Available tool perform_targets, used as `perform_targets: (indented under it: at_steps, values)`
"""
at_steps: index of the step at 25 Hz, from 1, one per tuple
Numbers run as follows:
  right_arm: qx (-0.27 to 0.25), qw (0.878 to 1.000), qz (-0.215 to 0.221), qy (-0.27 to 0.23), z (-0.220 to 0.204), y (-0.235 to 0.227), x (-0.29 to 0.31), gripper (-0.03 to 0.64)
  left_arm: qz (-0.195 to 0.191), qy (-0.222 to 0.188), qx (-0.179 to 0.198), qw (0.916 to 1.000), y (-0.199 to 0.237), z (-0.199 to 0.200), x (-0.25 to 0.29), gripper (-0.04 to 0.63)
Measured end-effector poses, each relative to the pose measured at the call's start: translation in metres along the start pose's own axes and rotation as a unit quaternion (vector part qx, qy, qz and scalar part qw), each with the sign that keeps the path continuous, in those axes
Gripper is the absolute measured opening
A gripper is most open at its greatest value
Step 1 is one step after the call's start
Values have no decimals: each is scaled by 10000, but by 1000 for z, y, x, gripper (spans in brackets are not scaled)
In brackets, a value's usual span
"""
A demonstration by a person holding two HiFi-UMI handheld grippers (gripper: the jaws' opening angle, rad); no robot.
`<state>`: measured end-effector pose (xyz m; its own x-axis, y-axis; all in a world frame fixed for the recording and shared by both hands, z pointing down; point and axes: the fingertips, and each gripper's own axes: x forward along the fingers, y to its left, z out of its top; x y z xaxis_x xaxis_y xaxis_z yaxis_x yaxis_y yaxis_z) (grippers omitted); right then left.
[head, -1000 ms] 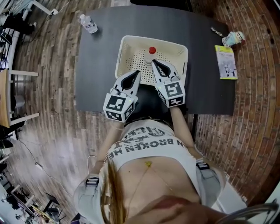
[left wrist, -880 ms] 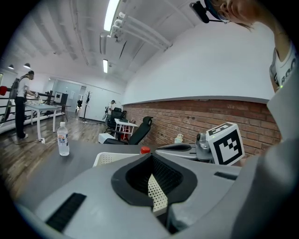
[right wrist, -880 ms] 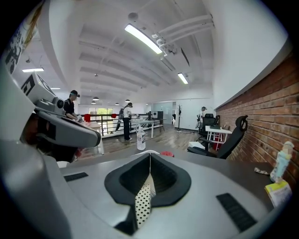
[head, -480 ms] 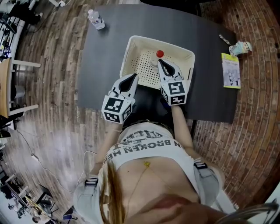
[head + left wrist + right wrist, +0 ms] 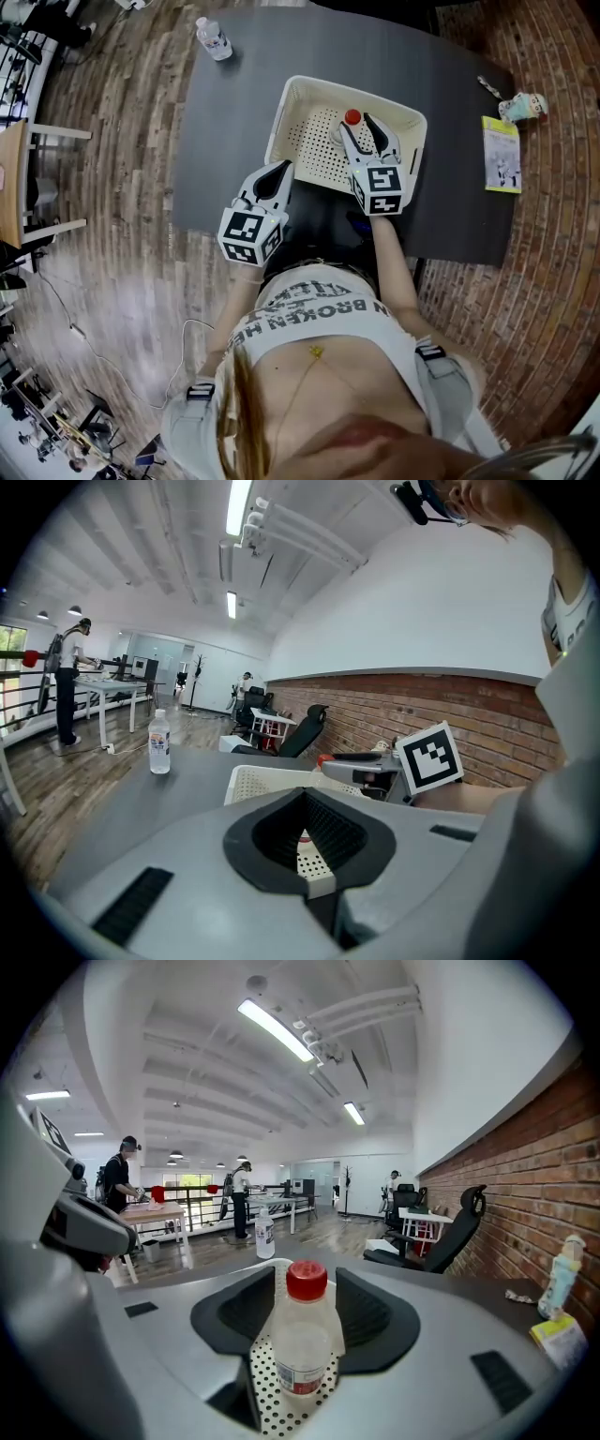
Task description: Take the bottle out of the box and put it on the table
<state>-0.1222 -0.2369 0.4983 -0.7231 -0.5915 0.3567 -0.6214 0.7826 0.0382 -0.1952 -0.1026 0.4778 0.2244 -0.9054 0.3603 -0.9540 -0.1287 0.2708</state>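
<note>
The bottle with the red cap stands up in the white box on the dark bench. The right gripper has just been opening its jaws. They are apart, with the bottle between them. The left gripper is just beside the box, jaws together.

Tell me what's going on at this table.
A person holds a gripper in each hand over a dark table. The right gripper reaches into the white box. Its jaws have just been opening and stand apart on either side of the red-capped bottle, not pressing on it. The bottle stands upright in the box, not yet lifted. The left gripper hovers shut and empty by the box's near corner.
</note>
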Motion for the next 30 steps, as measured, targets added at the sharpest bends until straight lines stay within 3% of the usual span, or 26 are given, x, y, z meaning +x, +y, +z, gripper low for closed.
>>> perform_targets:
  at_steps: [11, 30]
  values:
    - [62, 9999, -38, 85, -7, -5, 23, 169, 307, -11, -160, 9994, 20, -4, -14, 5]
    - [112, 9999, -17, -33, -9, 0, 22, 163, 78, -38, -182, 9998, 8, -7, -11, 5]
